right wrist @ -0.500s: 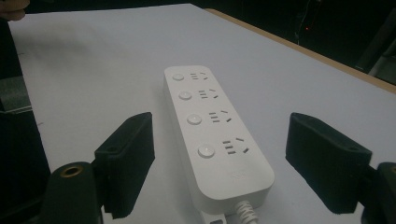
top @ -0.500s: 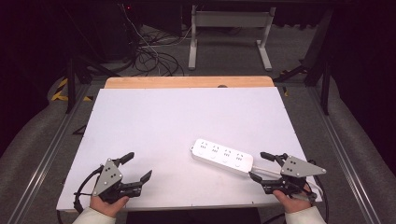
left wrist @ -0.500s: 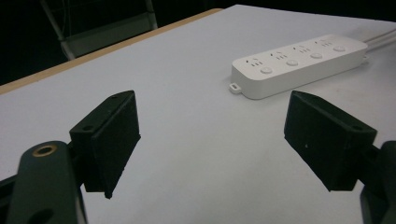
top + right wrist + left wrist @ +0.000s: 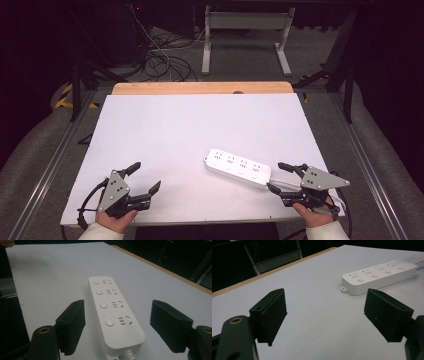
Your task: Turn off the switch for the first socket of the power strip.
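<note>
nothing much shifts since before: my right gripper (image 4: 283, 177) straddles the power strip's (image 4: 238, 167) near end, jaws wide, empty; next i close.

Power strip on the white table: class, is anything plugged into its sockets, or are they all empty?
Empty. The power strip lies flat, face up, and all four sockets show bare slots beside their round buttons.

One white power strip (image 4: 238, 167) lies on one white table (image 4: 200, 125). The strip carries four sockets (image 4: 124, 320) and four round buttons (image 4: 109, 322). Two handheld grippers, the left gripper (image 4: 148, 176) and the right gripper (image 4: 281, 177), are at the table's near edge.
</note>
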